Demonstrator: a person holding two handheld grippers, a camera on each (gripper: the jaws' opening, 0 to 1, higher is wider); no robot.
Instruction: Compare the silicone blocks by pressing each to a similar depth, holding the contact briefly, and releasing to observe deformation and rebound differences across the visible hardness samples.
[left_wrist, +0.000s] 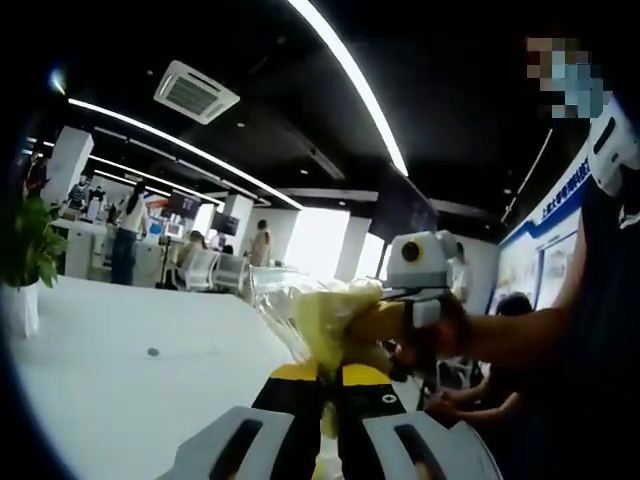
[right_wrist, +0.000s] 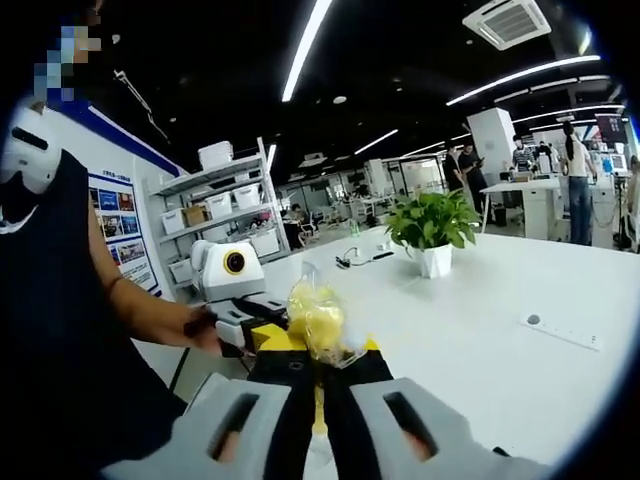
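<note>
Left gripper view: left hand-held gripper (left_wrist: 328, 385) clamps clear bag (left_wrist: 320, 315) of yellow pieces | right hand-held gripper (right_wrist: 318, 385) clamps same bag above white surface (right_wrist: 480, 330).

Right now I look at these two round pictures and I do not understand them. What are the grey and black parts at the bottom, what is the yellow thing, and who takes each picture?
There is no robot here. A person holds a hand tool with two jaws in each hand, and a small camera rides on each tool. One picture comes from the left gripper, the other from the right gripper; the grey and black parts are each tool's own jaws.

Both grippers are shut on the same clear plastic bag with yellow contents, held up between them. What the yellow contents are is not clear.

Below is a white table. On it stand a potted plant and a white power strip. Behind is an open office with people.
</note>
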